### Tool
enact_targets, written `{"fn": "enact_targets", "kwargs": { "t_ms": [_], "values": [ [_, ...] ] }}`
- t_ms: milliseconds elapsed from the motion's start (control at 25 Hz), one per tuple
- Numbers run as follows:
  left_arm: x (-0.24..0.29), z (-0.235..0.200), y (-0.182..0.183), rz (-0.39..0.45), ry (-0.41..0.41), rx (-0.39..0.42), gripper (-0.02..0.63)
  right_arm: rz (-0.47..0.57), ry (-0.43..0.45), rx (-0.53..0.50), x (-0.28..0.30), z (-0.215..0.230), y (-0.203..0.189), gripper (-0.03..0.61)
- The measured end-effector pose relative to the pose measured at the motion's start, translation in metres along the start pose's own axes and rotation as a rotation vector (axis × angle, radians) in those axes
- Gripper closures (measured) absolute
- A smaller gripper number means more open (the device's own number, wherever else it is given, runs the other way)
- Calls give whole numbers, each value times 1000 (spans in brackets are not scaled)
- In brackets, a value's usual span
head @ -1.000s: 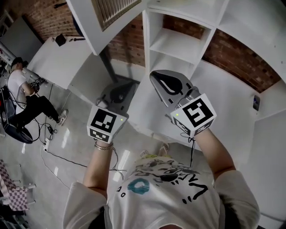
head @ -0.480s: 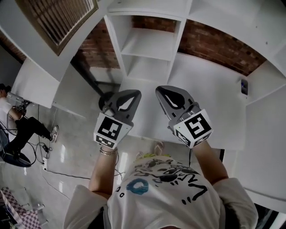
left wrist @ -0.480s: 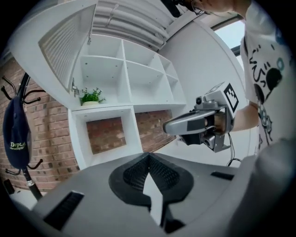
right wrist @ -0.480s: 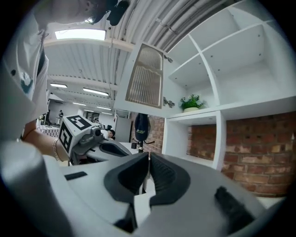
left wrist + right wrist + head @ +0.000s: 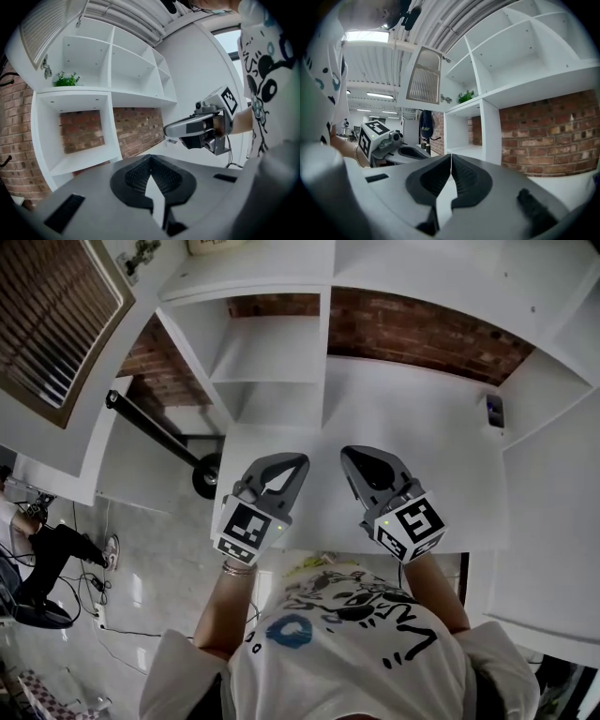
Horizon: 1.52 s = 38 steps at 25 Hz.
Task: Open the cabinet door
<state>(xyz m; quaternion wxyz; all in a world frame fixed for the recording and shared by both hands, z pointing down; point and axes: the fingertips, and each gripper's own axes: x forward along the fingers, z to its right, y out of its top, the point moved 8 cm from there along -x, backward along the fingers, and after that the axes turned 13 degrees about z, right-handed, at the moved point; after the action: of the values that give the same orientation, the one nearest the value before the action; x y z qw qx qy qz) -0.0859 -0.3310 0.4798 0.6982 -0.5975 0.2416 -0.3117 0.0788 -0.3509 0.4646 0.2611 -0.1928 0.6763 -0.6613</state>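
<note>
The louvered cabinet door hangs swung out from the upper shelf unit at the head view's top left; it also shows in the right gripper view and the left gripper view. Both grippers hover side by side over the white counter, well below that door and apart from it. My left gripper is shut with nothing between its jaws. My right gripper is shut and empty too. Each shows in the other's view: the right gripper, the left gripper.
White open shelf compartments stand before a brick wall. A small plant sits on an upper shelf. A small dark device lies on the counter's right. A black pole with a round base stands left; a seated person is far left.
Both grippers have sunk and come in over the white counter, now side by side. The view has swung, so the louvered door has slid to the picture's upper left.
</note>
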Motion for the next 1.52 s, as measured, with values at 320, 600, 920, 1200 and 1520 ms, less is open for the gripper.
{"fn": "enact_targets", "kwargs": {
  "t_ms": [320, 600, 920, 1200, 1520],
  "values": [
    [35, 20, -20, 21, -74, -43, 601, -42, -42, 57, -23, 23, -22, 551],
    [38, 7, -26, 19, -115, -45, 601, -68, -89, 61, -24, 28, -33, 551],
    [29, -1, -24, 23, -170, -66, 601, -90, -160, 99, -20, 14, -34, 552],
    [21, 5, -28, 32, -197, -96, 601, -51, -143, 177, -11, 4, -29, 552],
    [16, -1, -24, 40, -179, -97, 601, -25, -124, 187, -2, 5, -24, 552]
  ]
}}
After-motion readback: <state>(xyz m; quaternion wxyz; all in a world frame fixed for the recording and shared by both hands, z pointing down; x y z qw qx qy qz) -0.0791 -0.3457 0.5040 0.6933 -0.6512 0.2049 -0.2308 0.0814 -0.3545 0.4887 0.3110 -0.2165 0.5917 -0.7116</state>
